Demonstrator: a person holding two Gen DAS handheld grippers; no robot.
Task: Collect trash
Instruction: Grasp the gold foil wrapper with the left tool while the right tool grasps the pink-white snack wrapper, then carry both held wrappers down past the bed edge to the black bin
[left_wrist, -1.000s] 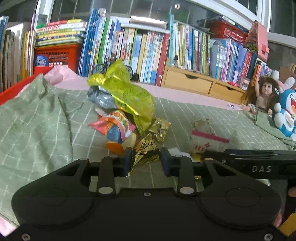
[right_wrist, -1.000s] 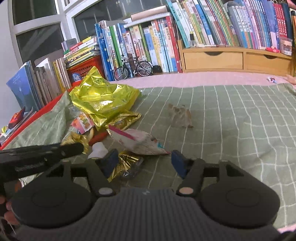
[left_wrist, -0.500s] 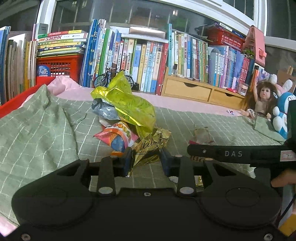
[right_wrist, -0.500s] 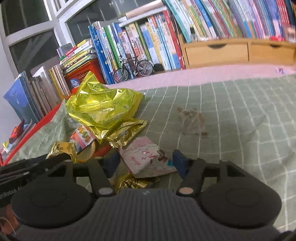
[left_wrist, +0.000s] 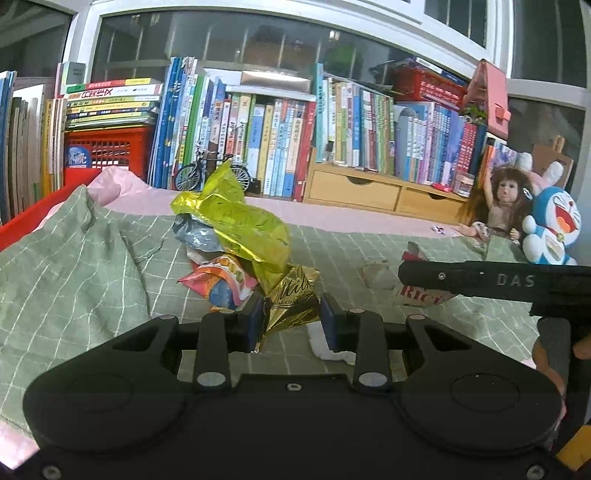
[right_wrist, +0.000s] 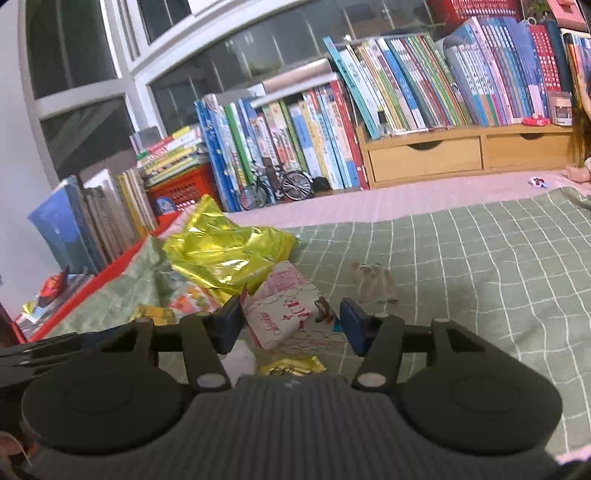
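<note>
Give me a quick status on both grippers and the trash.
Left hand-held gripper shut on gold wrapper. Right hand-held gripper shut on pink-and-white packet. Yellow foil bag and small scraps still on green blanket. Nothing blocking.

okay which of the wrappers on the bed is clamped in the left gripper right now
The small gold chocolate wrapper, pinched in the left gripper. The big yellow-green foil bag and the orange snack packet lie loose behind it.

right gripper (right_wrist: 291, 325) jaws narrowed from wide apart, now clamped on pink-white wrapper (right_wrist: 286, 308), wrapper lifted off green checked blanket (right_wrist: 480, 266), small gold wrapper (right_wrist: 291, 366) and white scrap (right_wrist: 240, 358) left lying beneath
</note>
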